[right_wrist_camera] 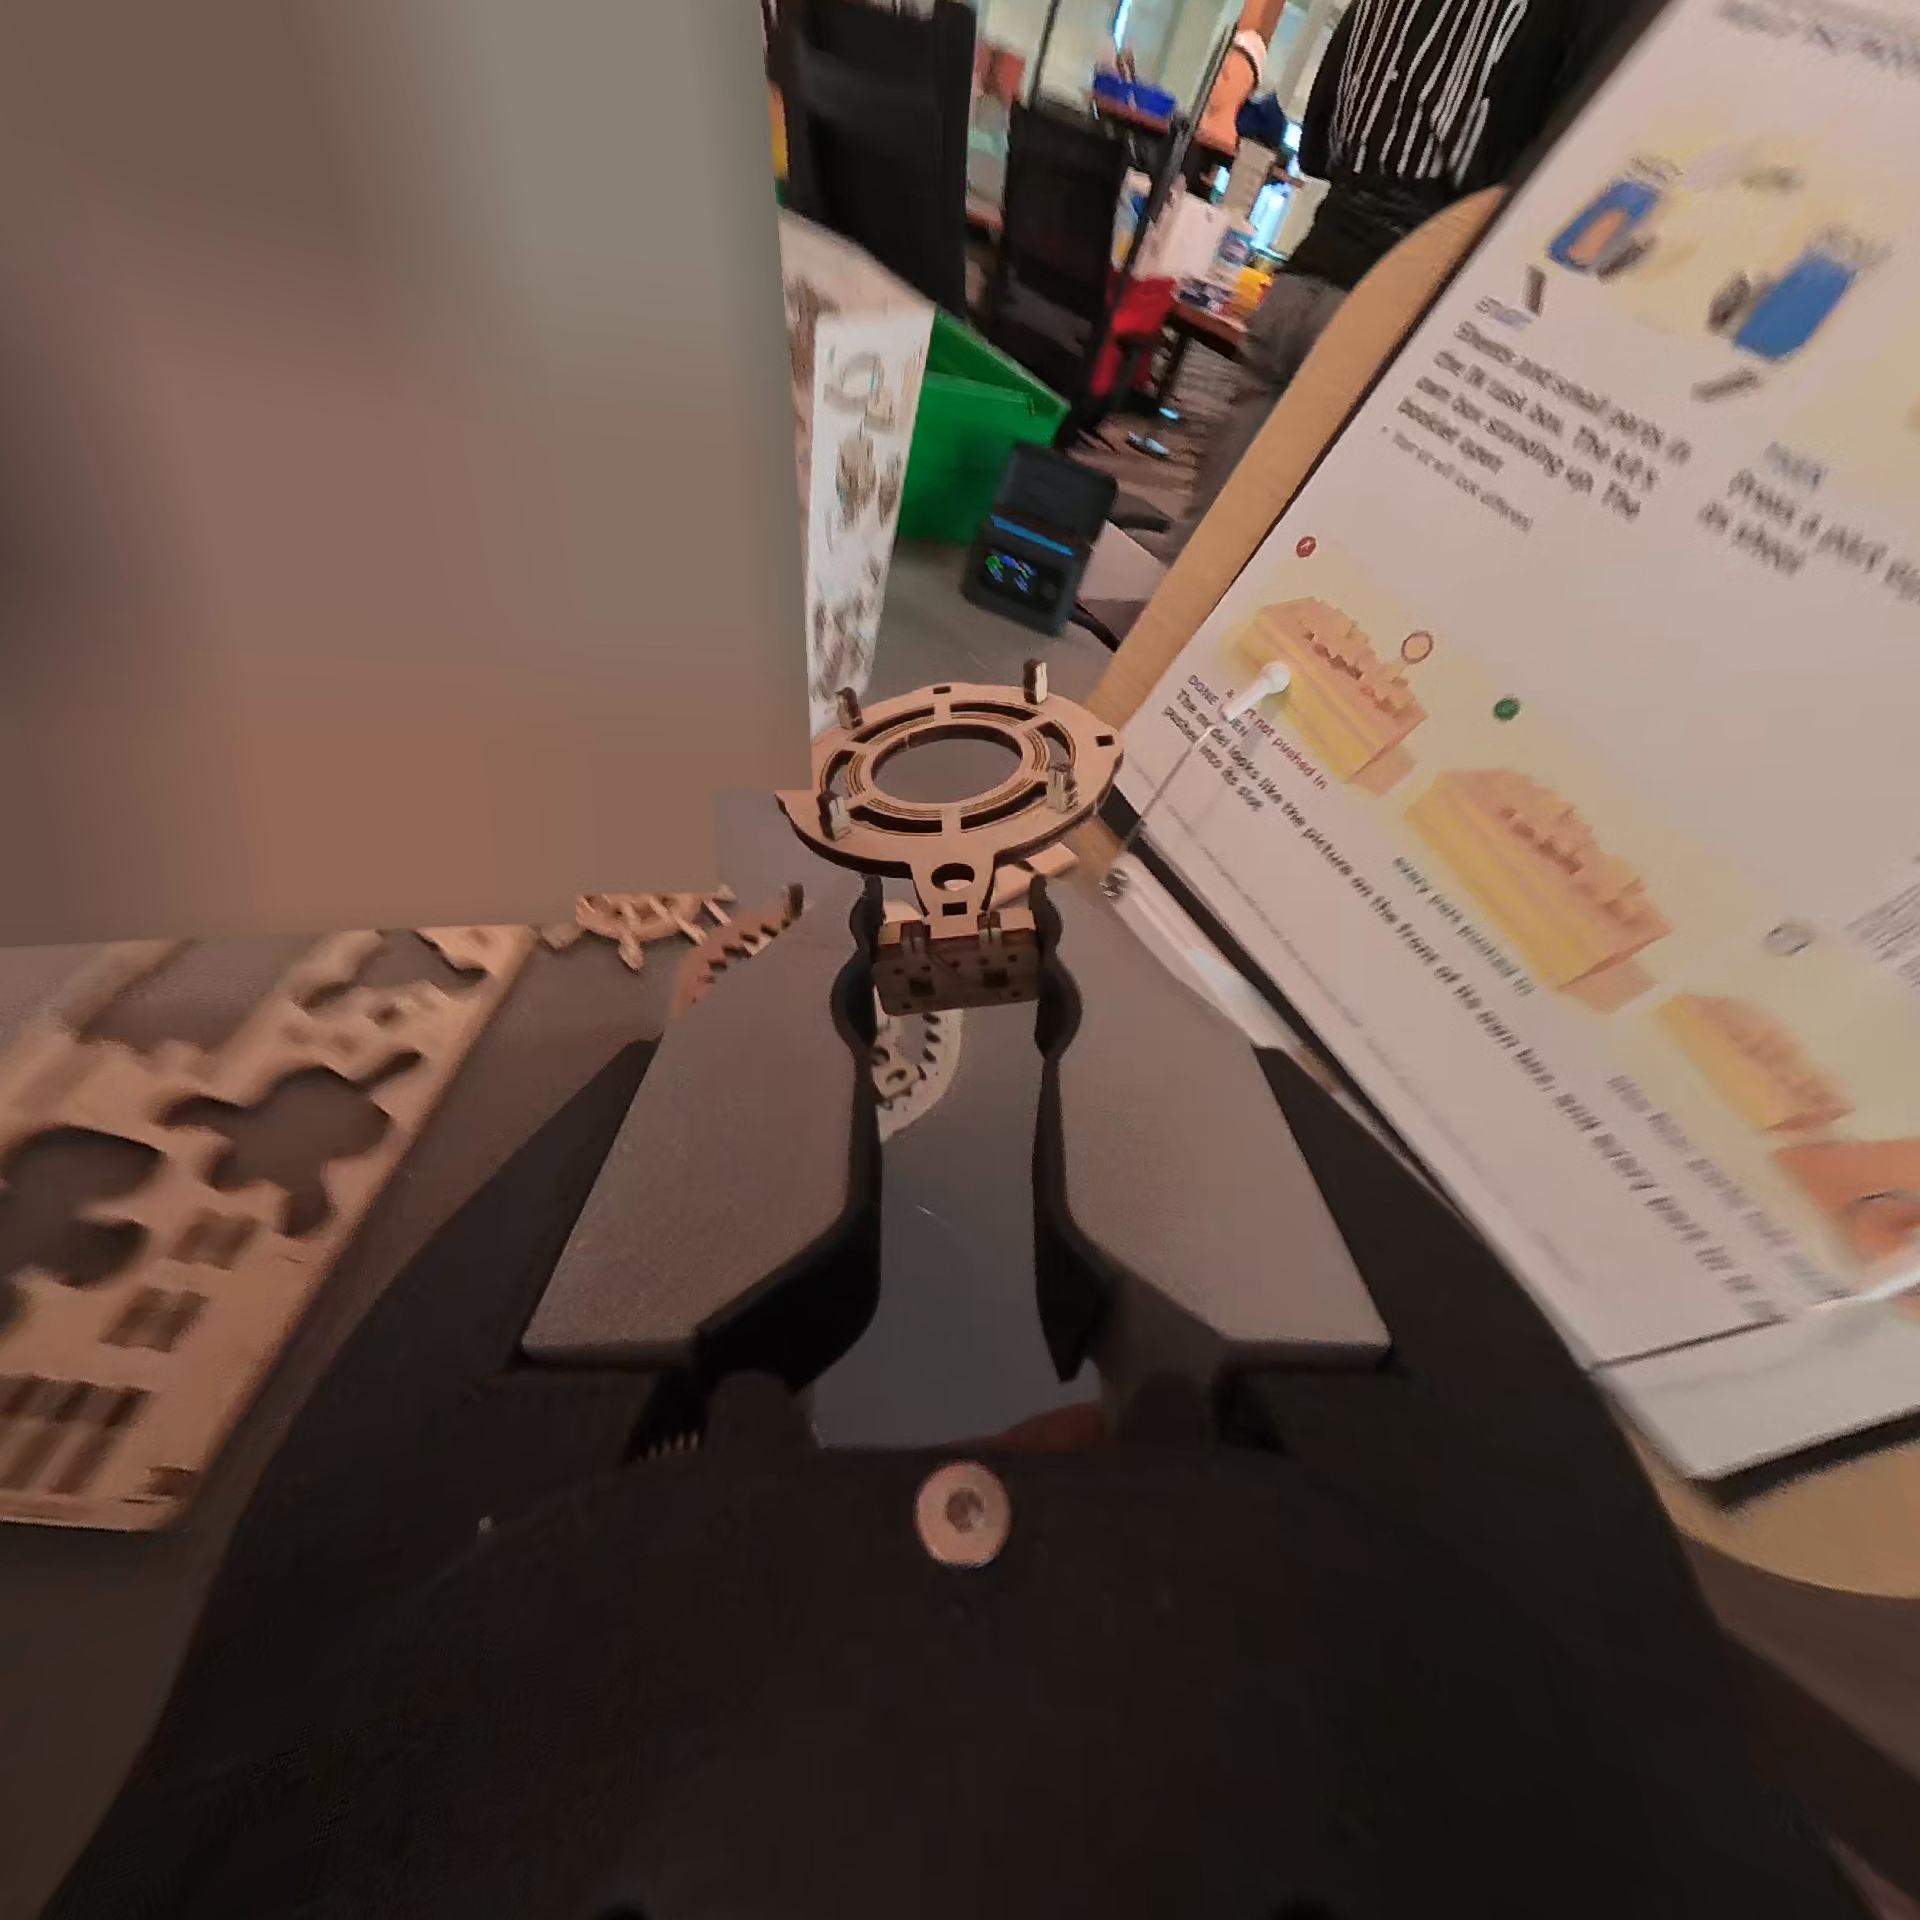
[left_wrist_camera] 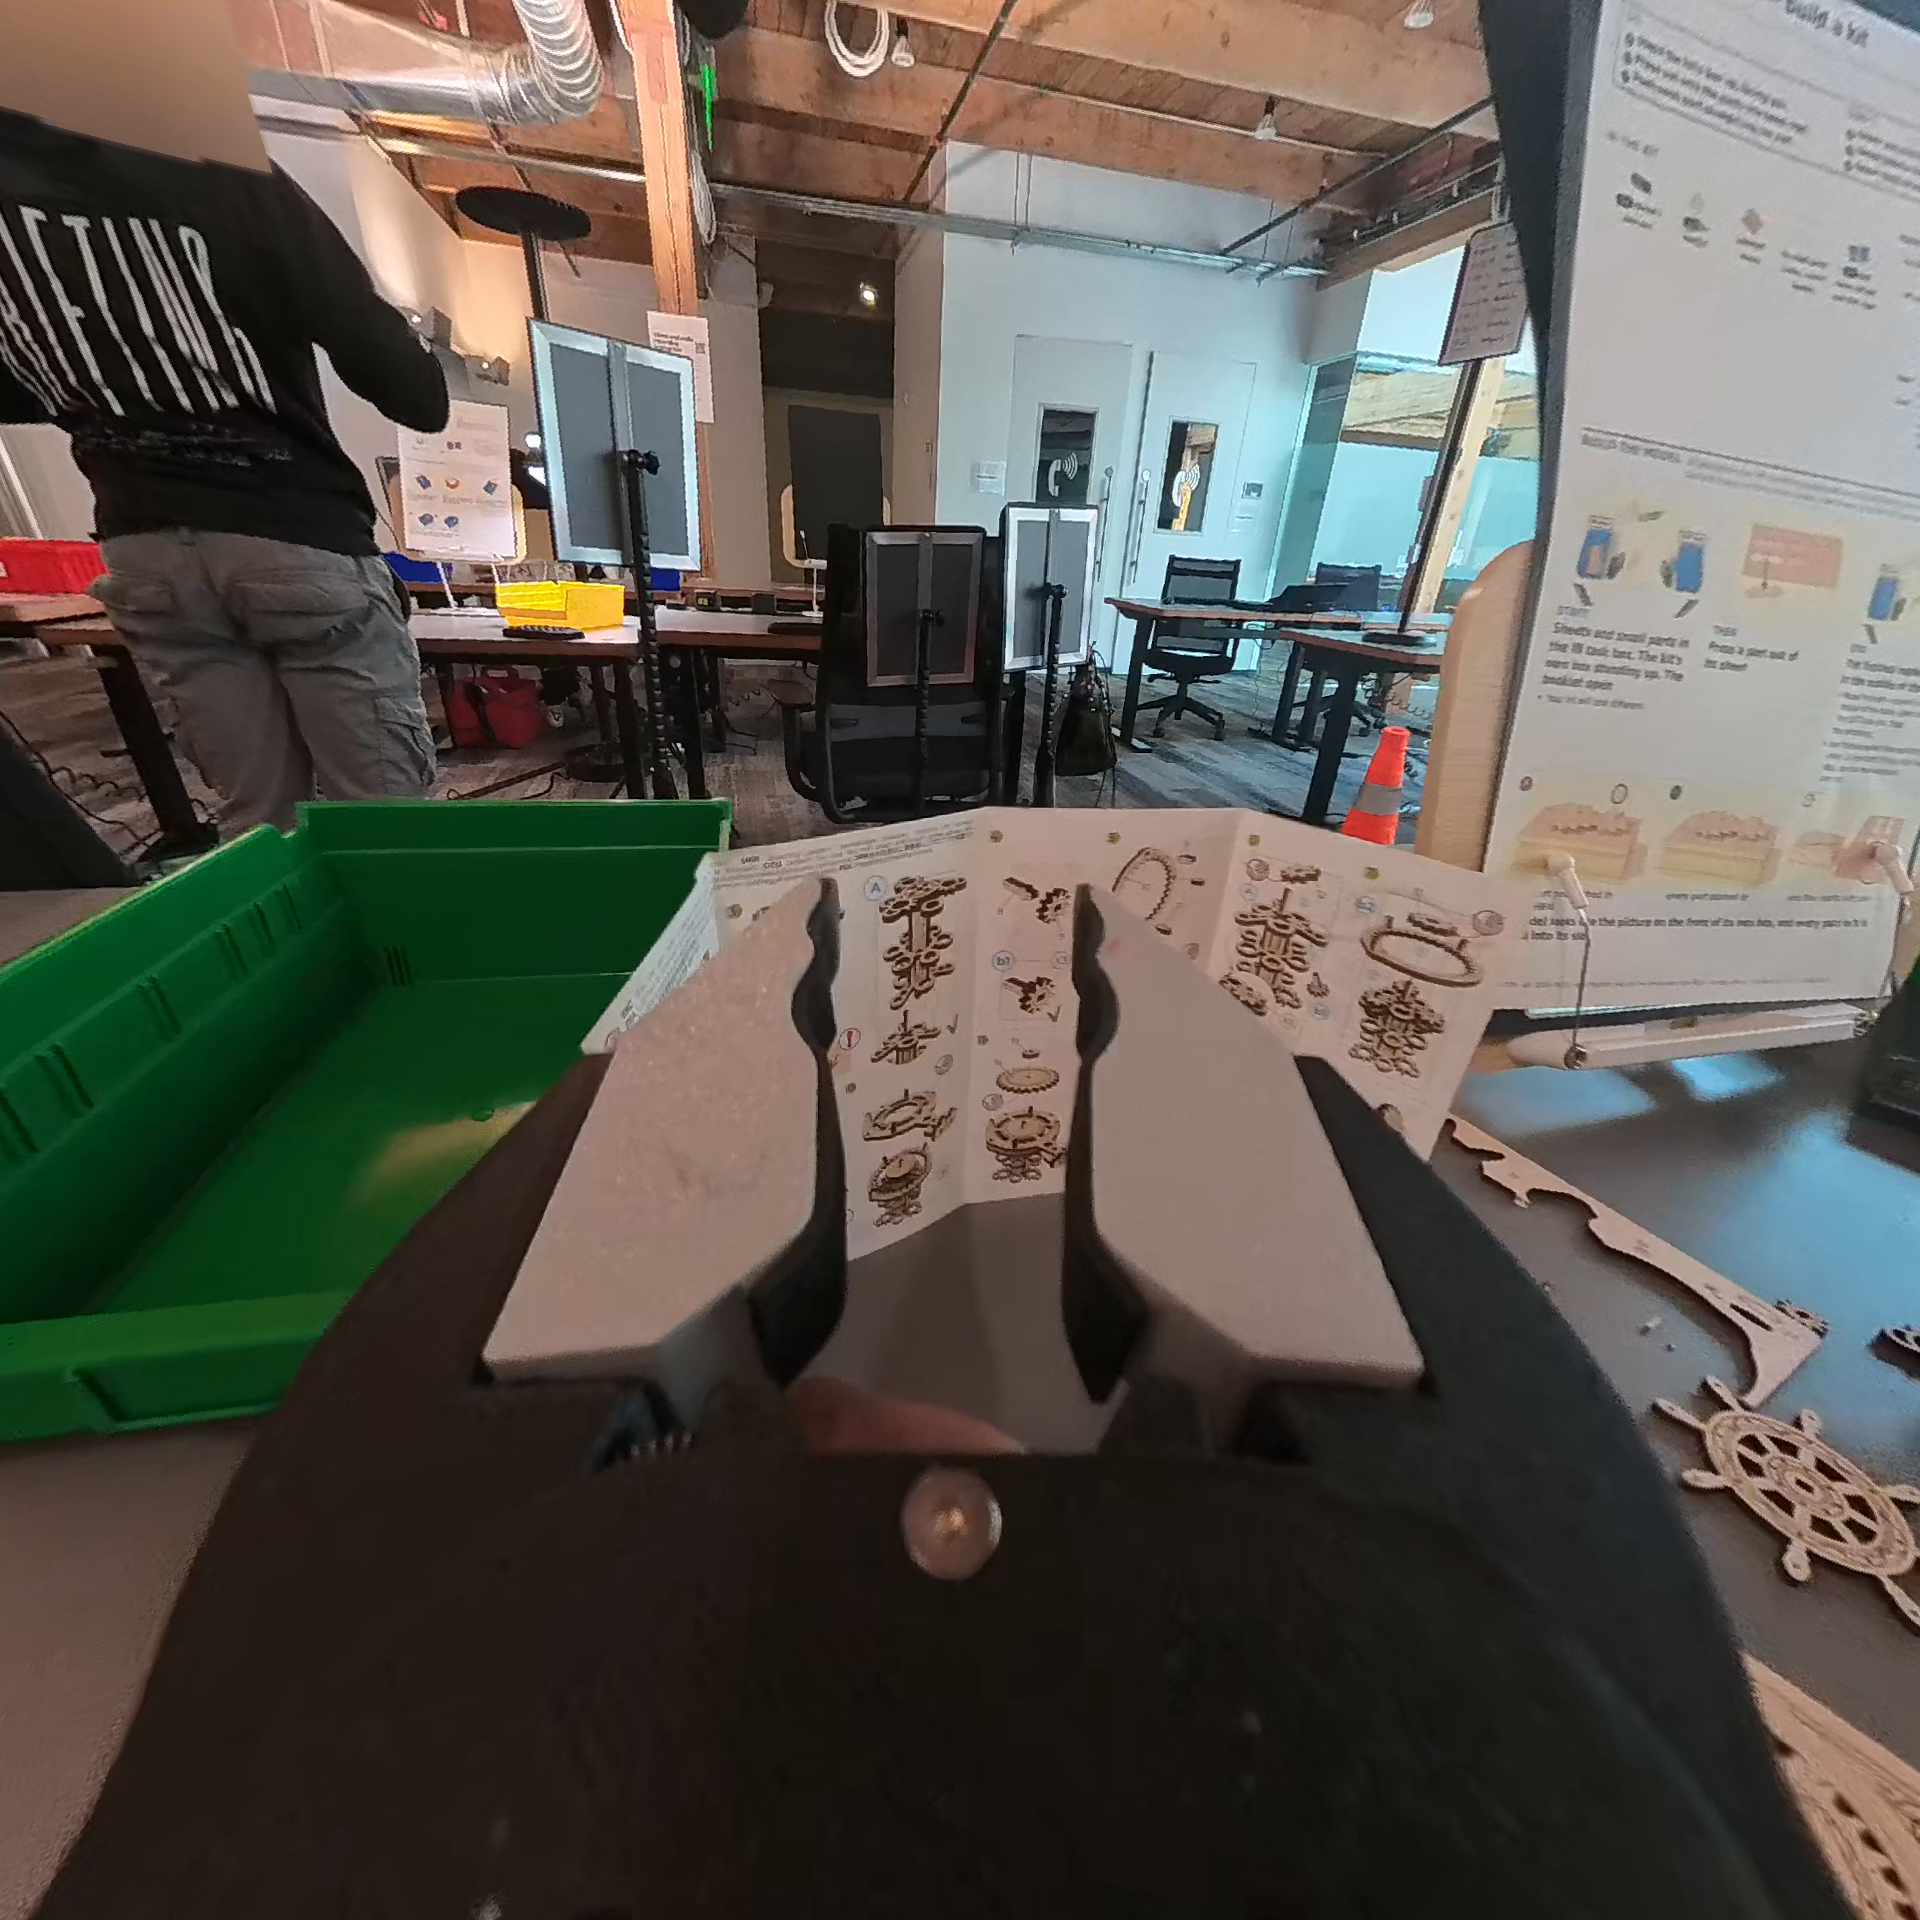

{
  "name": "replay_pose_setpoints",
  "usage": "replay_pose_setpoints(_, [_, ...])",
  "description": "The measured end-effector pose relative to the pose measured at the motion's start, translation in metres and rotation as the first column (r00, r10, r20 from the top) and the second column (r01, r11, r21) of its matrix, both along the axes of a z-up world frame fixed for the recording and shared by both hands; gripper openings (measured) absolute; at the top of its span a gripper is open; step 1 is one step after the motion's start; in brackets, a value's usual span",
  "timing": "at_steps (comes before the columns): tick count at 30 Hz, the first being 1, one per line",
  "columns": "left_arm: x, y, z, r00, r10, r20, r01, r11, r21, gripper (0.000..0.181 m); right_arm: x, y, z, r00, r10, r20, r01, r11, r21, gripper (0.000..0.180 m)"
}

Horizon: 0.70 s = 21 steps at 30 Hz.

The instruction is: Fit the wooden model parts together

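Observation:
My right gripper (right_wrist_camera: 951, 920) is shut on a wooden sub-assembly (right_wrist_camera: 951, 790): a flat ring plate with small upright pegs, joined to a small block that sits between the fingertips. It is held above the dark table. My left gripper (left_wrist_camera: 951, 914) is open and empty, raised in front of the folded instruction booklet (left_wrist_camera: 1288, 935). A wooden ship's-wheel part (left_wrist_camera: 1808, 1486) and a long curved wooden part (left_wrist_camera: 1652, 1257) lie on the table to its right. A punched-out wooden sheet (right_wrist_camera: 187, 1174) and a toothed ring (right_wrist_camera: 914, 1070) lie below the right gripper.
An empty green bin (left_wrist_camera: 312, 1039) sits left of the left gripper. A white instruction board (left_wrist_camera: 1714, 520) stands at the right, also in the right wrist view (right_wrist_camera: 1507, 727). A small black device (right_wrist_camera: 1034, 540) stands beyond. A person (left_wrist_camera: 208, 468) stands at far tables.

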State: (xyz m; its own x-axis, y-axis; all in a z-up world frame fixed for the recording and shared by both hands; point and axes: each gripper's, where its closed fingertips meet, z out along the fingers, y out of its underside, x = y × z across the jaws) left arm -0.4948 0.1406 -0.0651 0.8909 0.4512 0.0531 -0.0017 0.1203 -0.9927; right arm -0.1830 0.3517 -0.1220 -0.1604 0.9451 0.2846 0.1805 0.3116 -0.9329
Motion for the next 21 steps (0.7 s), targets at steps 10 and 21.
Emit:
replay_pose_setpoints(10, [0.009,0.012,-0.013,0.999,-0.004,-0.035,0.002,0.998,-0.06,0.043,-0.004,-0.019,-0.009,1.0,0.018,0.026,-0.02,0.994,0.111,0.024])
replay_pose_setpoints(21, [-0.003,0.005,-0.012,0.998,0.053,-0.033,-0.054,0.998,-0.045,0.04,0.008,-0.006,0.019,0.996,0.052,-0.072,-0.064,0.983,-0.17,0.024])
